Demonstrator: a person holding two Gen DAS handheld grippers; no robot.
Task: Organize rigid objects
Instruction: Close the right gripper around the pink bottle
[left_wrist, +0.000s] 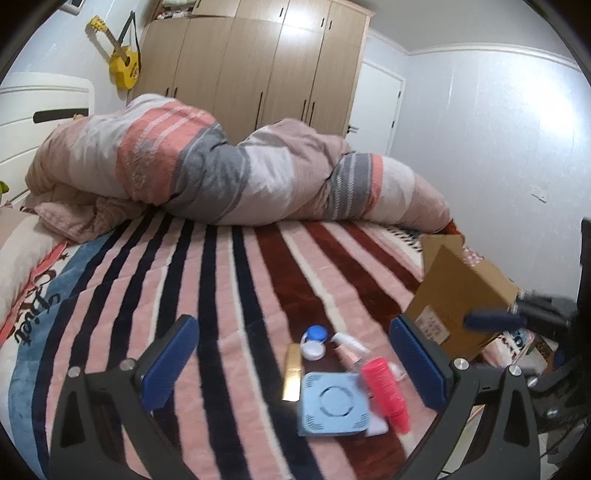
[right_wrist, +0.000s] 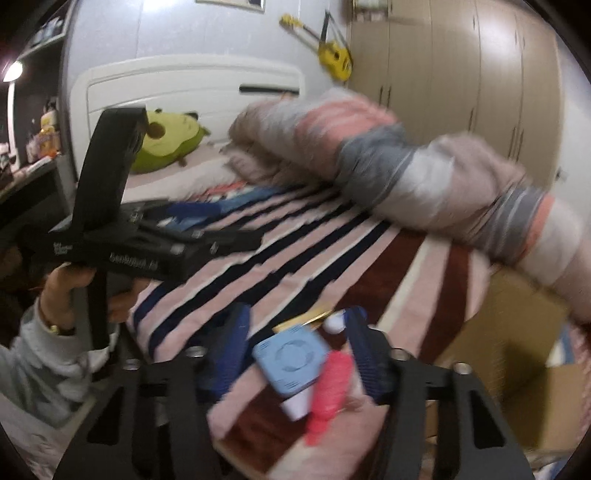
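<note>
Little hard things lie in a bunch on the striped bed (left_wrist: 229, 280), near its edge and close to you. Use the blue square box (left_wrist: 334, 404) as your marker. It lies flat in the middle of the bunch. A red ribbed bottle (left_wrist: 386, 389) lies on its side, touching the right side of the blue square box. A gold stick (left_wrist: 291, 371) lies just left of it. Behind it sit a small round case with a blue lid (left_wrist: 314, 341) and a clear pump bottle (left_wrist: 349, 349).

Right of the blue square box, past the red bottle, a brown cardboard box (left_wrist: 461, 295) stands with its flap up. I think it stands open so close so you can drop the things in fast.

Your left tongs (left_wrist: 295, 365) are spread wide with nothing between the pads. They hang over the bunch, likely getting ready to pick.

Your right tongs (right_wrist: 295, 354) have their blue pads on both sides of the blue square box and the red bottle. The picture is smeary. The pads do not seem to press on anything, so they hold nothing, and they look partly closed. Your hand (right_wrist: 70, 291) holds the left tool by its handle, left of the bunch.

Nothing is seen put away yet.
</note>
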